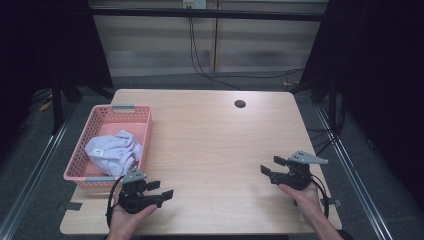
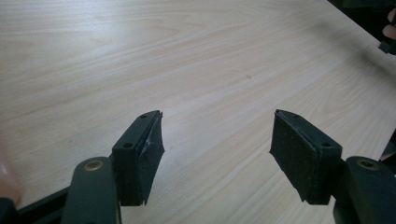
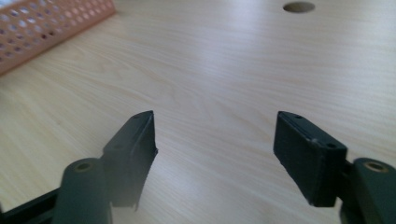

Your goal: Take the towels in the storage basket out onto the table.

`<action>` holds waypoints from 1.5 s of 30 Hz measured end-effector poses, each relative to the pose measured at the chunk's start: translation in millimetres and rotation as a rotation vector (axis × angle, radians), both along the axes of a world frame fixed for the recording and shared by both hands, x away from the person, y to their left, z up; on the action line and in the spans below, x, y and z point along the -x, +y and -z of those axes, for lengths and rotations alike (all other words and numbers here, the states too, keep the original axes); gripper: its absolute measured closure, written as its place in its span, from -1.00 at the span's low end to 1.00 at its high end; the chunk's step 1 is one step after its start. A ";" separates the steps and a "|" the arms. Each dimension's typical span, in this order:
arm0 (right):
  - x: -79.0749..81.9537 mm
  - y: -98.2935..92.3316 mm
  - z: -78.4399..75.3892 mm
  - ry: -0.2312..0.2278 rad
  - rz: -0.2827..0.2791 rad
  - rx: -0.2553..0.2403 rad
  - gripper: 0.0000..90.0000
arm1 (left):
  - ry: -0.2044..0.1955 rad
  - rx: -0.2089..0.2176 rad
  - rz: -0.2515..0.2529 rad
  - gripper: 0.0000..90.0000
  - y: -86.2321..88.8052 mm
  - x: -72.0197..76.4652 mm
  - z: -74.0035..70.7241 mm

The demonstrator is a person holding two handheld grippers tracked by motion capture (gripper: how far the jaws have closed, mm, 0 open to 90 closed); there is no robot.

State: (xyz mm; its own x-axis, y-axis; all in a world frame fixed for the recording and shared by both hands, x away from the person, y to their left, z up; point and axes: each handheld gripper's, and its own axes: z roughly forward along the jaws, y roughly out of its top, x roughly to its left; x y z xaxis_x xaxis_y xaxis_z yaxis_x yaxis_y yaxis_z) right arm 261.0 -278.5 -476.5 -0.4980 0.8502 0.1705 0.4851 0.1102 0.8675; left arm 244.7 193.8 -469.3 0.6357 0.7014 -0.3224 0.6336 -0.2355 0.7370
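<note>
A pink perforated basket (image 1: pixel 145 131) stands at the table's left side with a crumpled white cloth (image 1: pixel 114 151) lying in it. Just below the basket's near corner, my left gripper (image 1: pixel 161 189) rests by the front edge, jaws pointing right and open with nothing between them (image 2: pixel 217 133). My right gripper (image 1: pixel 271 165) sits at the front right, jaws pointing left and open over bare wood (image 3: pixel 215 135). Part of the basket's wall (image 3: pixel 42 28) appears at the top left of the right gripper view.
The light wooden table (image 1: pixel 210 145) has a round cable hole (image 1: pixel 240 104) near its far edge. Dark frame posts stand at both sides, and cables hang down the wall behind. The right hand's gripper (image 2: pixel 388 44) peeks in at the left gripper view's far right.
</note>
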 end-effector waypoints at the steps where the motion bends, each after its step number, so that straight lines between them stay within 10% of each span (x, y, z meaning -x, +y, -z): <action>1: 0.7 -0.5 -0.9 -0.002 -0.011 -0.011 -0.25 | 0.001 0.007 -0.003 -0.25 -0.2 -0.2 -0.2; 11: 4.5 -4.3 -6.4 0.110 -0.032 -0.059 -0.14 | 0.010 0.013 0.005 -0.23 1.7 -3.8 -6.3; 17: 8.2 -1.7 -10.1 0.076 -0.050 -0.012 -0.60 | -0.060 -0.018 0.080 -0.26 7.7 -3.3 -29.0; 33: 8.0 2.8 -9.7 0.063 -0.066 0.011 -0.60 | -0.124 -0.064 -0.062 -0.43 82.7 -27.5 -73.5; 45: 8.2 6.3 -7.6 0.069 -0.092 0.022 -0.60 | -0.026 -0.187 -0.173 -0.53 126.5 -66.8 -87.8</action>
State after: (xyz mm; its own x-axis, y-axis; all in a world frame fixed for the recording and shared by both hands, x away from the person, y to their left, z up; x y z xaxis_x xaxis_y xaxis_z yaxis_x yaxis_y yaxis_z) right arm 252.9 -272.2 -468.8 -0.5616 0.8056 0.1888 0.5309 0.1758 0.8290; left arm 311.6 320.3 -381.6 0.5072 0.8464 -0.1624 0.6580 -0.2586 0.7072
